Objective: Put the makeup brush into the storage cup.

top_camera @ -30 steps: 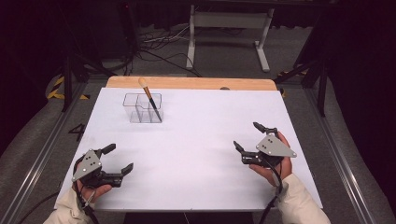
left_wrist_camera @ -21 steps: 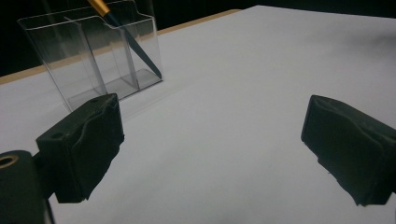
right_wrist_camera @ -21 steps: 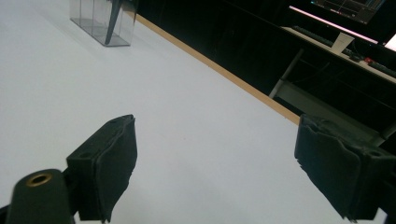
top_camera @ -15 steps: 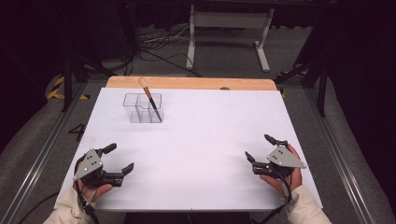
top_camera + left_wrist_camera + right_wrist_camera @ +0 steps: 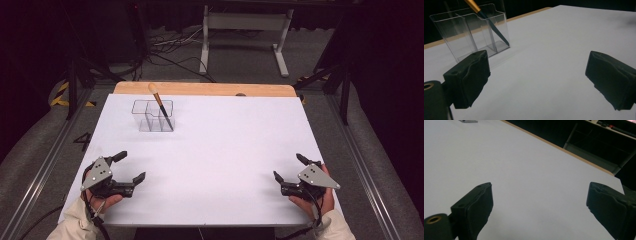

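Note:
A clear plastic organizer (image 5: 152, 115) with compartments stands at the far left of the white table (image 5: 215, 150). A brush (image 5: 160, 105) with a gold ferrule and dark handle leans inside it; in the left gripper view the organizer (image 5: 471, 32) and brush (image 5: 489, 20) sit just ahead. My left gripper (image 5: 131, 166) rests near the front left corner, open and holding nothing, jaws wide apart (image 5: 537, 80). Down at the front right, my right gripper (image 5: 287, 167) is open and holds nothing, pointing across bare table (image 5: 539, 205).
A wooden strip (image 5: 205, 89) runs along the table's far edge. Beyond it stand a white metal stand (image 5: 245, 35) and cables on the dark floor. Metal rails (image 5: 360, 150) flank both sides of the table.
My right gripper has drawn back toward the front right edge of the table and lowered. The left gripper has stayed in place.

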A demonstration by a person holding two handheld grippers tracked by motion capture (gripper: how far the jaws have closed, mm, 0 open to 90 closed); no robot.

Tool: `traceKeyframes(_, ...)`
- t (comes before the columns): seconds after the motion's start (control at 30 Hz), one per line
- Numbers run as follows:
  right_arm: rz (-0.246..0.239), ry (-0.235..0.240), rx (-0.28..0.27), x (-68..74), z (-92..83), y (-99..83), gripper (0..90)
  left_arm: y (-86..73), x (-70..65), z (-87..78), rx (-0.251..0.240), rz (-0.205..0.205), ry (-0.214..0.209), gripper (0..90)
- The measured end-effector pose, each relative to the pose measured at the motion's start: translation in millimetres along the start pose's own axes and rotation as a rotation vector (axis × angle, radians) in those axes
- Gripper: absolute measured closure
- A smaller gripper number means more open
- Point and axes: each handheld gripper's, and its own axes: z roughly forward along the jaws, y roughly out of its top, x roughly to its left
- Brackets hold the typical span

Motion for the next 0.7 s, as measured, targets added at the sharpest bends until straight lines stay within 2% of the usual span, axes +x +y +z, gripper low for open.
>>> traceKeyframes(0.17,0.032,0.012,0.002,-1.4,-1.7,-4.5,6.7,0.7,-0.1,-1.3,-0.004,-0.003,0.003,6.3)
traceKeyframes(0.3,0.037,0.024,-0.007,-1.4,-2.6,-5.3,6.3,1.4,-0.7,-1.5,-0.007,0.0,0.009,6.3)
traceKeyframes(0.47,0.061,0.012,-0.017,-2.9,-3.7,-5.2,6.8,1.0,-1.7,-0.9,0.0,0.005,0.009,6.3)
traceKeyframes(0.57,0.07,0.011,-0.026,-2.0,-4.6,-3.7,7.0,2.7,-2.2,-3.8,-0.022,0.004,0.021,6.7)
traceKeyframes(0.7,0.062,0.01,-0.028,0.2,-4.7,-2.6,8.7,2.2,-1.4,-2.5,-0.014,0.004,0.024,7.1)
